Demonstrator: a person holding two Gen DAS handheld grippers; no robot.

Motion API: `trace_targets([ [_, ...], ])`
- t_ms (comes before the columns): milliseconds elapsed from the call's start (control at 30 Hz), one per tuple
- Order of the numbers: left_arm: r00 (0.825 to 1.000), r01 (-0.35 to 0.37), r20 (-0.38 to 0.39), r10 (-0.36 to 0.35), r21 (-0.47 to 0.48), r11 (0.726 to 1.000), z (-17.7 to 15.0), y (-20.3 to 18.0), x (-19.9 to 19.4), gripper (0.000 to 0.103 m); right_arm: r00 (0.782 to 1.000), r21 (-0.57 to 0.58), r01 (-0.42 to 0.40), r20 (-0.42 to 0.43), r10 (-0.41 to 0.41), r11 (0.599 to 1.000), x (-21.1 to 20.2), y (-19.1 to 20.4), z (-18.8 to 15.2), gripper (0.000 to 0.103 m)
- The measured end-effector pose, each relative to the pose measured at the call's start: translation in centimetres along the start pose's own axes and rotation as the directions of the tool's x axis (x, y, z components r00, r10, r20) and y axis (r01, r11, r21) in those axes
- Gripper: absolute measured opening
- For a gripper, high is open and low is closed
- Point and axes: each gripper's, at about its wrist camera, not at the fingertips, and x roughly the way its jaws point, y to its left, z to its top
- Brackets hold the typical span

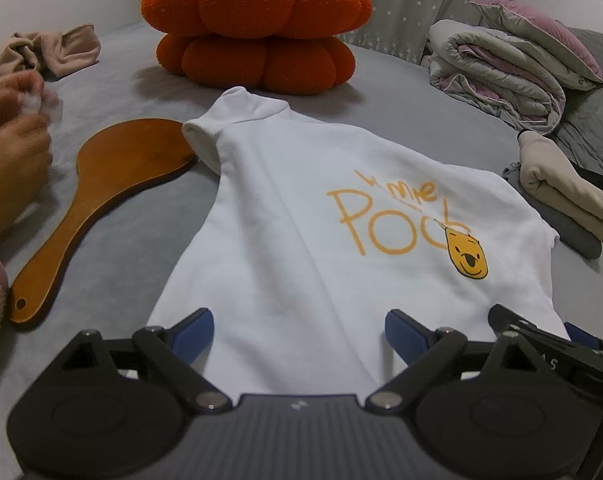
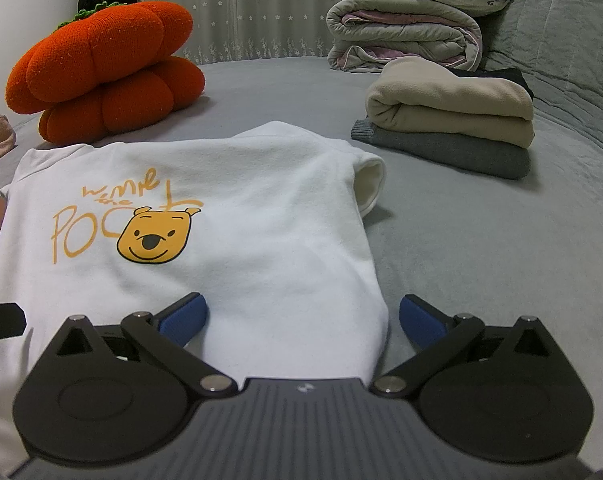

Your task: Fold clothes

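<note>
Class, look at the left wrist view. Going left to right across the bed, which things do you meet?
Person's hands → wooden paddle → white Pooh sweatshirt → stack of folded clothes.

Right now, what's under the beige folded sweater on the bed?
The beige folded sweater lies on a folded dark grey knit garment. Something black shows behind it. Whatever lies beneath the grey one is covered.
</note>
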Motion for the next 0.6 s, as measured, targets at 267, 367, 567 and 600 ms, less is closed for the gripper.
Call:
trace_targets([
  [267,1.0,0.001,0.004,-0.001,-0.018,1.0,0.3,0.0,-0.1,0.093,1.0,0.0,0.0,0.0,0.0,1.0,0.0,0.0,0.0,0.103],
  [367,1.0,-0.004,0.01,0.004,-0.025,1.0,0.5,0.1,-0.1,0.093,1.0,0.0,0.0,0.0,0.0,1.0,0.0,0.0,0.0,0.103],
  [567,0.999,-0.022,0.042,0.022,-0.007,1.0,1.8,0.8,-0.3,0.092,1.0,0.001,0.001,0.0,-0.001,1.0,0.0,0.0,0.0,0.103],
  [600,0.998,-0.029,0.056,0.028,0.011,1.0,2.3,0.9,-0.2,0.091,1.0,0.001,0.001,0.0,-0.001,1.0,0.0,0.0,0.0,0.103],
])
